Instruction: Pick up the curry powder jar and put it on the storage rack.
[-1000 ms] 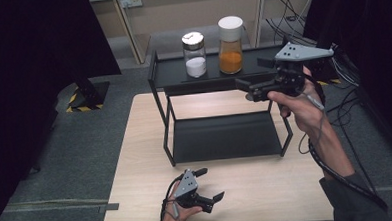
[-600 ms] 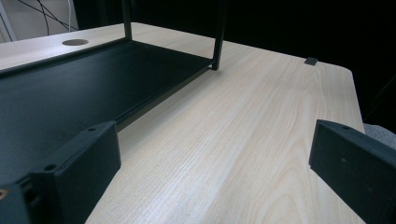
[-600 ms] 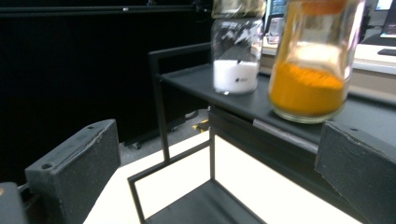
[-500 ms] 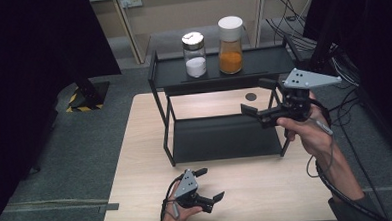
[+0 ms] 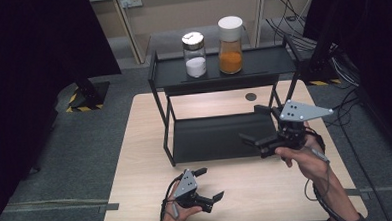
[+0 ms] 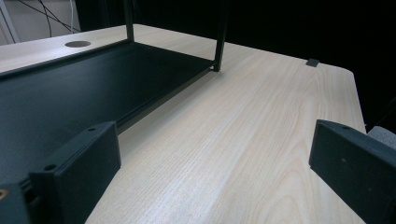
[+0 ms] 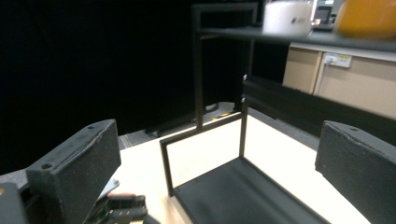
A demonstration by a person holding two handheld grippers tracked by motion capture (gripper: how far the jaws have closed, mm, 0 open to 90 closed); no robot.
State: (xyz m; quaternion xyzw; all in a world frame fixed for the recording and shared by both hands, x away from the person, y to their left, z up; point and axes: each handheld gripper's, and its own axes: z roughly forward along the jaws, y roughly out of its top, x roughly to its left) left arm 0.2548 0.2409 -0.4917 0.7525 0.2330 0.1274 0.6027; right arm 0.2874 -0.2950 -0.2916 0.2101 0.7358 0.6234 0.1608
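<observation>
Beside the black rack [image 5: 225, 134] — right claw [image 5: 251, 138] wide open, empty; left claw [image 5: 209, 182] likewise — low on the table [image 5: 135, 143].

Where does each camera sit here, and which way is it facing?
High view: above the table's near side, looking forward and down at the rack; forearms, left gripper, right gripper.
Left gripper view: low over the table, facing the rack's lower shelf; own jaws.
Right gripper view: facing the rack, jars above; own jaws.
Shared: the rack.
</observation>
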